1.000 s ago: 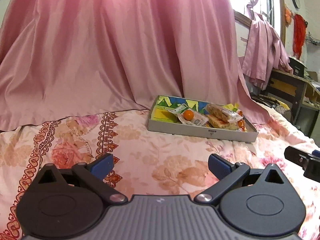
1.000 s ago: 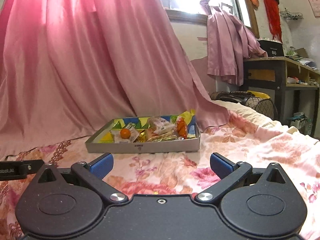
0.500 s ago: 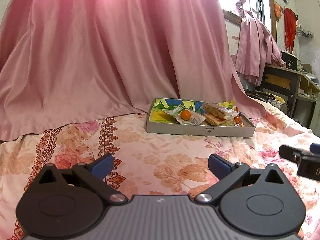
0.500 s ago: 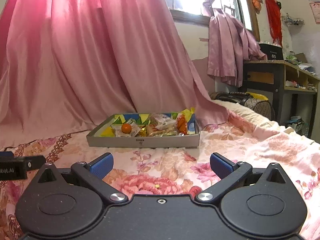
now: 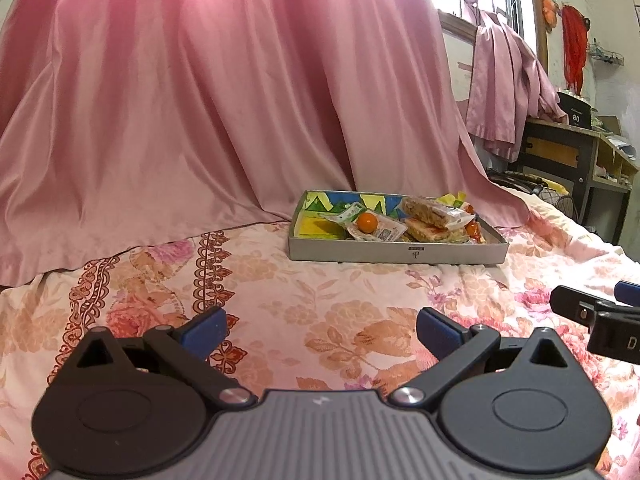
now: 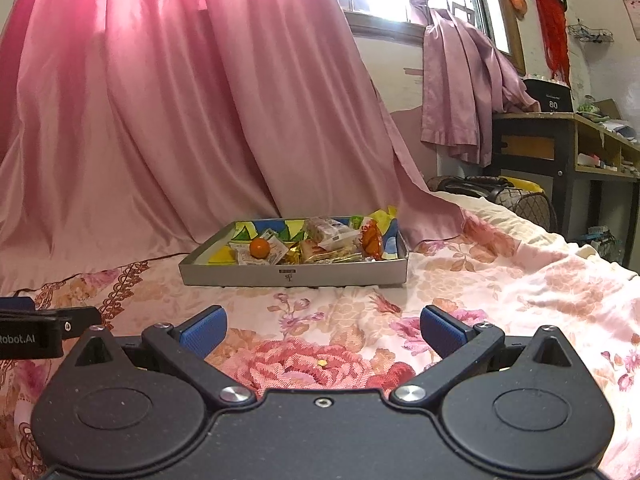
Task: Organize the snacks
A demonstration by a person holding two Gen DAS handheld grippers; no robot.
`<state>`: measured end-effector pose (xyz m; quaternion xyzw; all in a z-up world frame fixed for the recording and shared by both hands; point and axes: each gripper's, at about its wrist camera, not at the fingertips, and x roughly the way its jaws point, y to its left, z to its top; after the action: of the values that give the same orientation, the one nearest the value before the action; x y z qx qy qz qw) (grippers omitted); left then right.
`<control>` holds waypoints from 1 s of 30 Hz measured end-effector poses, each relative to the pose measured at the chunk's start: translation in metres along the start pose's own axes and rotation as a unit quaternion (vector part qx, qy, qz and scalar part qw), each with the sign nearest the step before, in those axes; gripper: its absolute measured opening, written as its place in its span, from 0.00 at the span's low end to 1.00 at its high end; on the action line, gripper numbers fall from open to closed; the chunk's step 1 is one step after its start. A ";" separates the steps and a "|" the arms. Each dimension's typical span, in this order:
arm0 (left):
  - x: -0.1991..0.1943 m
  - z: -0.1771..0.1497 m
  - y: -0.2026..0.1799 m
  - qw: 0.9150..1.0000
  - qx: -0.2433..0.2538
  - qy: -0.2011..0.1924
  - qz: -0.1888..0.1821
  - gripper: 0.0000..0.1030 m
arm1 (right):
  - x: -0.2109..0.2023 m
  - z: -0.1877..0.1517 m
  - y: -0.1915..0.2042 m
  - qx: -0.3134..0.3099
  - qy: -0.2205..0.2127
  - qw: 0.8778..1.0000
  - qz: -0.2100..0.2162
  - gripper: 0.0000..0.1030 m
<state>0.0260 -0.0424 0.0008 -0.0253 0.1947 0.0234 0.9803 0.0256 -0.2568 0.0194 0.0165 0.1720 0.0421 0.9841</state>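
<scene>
Left gripper [image 5: 320, 326] spread wide, empty, above floral bedspread [image 5: 320, 292]; shallow grey cardboard tray [image 5: 396, 251] of wrapped snacks [image 5: 434, 220] well ahead. Approach low, pick topmost packet.

Right gripper [image 6: 322, 326] likewise wide, empty. Lower packets overlapped; wrappers unreadable.

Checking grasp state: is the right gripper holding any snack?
No, the right gripper is open and empty, with the snacks lying in the tray ahead.

tray [image 5: 396, 250] on bedspread [image 5: 320, 304], in front of curtain [image 5: 200, 100] | snack packets [image 5: 434, 216] inside tray, mostly right side | desk [image 6: 560, 136] right of bed, beyond tray
</scene>
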 end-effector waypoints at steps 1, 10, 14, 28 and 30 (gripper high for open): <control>0.000 0.000 0.000 1.000 -0.001 0.001 0.001 1.00 | 0.000 0.000 0.000 0.001 0.000 1.000 0.000 0.99; 0.000 0.000 0.002 1.000 -0.003 -0.001 0.004 1.00 | 0.001 -0.001 0.002 -0.005 0.000 1.000 0.001 0.99; 0.001 0.000 0.003 1.000 -0.009 0.002 0.004 1.00 | 0.001 -0.002 0.004 -0.012 -0.001 1.000 0.006 0.99; 0.001 -0.001 0.003 1.000 -0.012 0.004 0.005 1.00 | 0.001 -0.002 0.004 -0.013 0.000 1.000 0.006 0.99; 0.001 -0.002 0.003 1.000 -0.013 0.005 0.005 1.00 | 0.001 -0.002 0.005 -0.012 0.000 1.000 0.006 0.99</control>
<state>0.0261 -0.0398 -0.0010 -0.0369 0.1990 0.0310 0.9788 0.0254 -0.2520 0.0170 0.0054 0.1716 0.0505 0.9839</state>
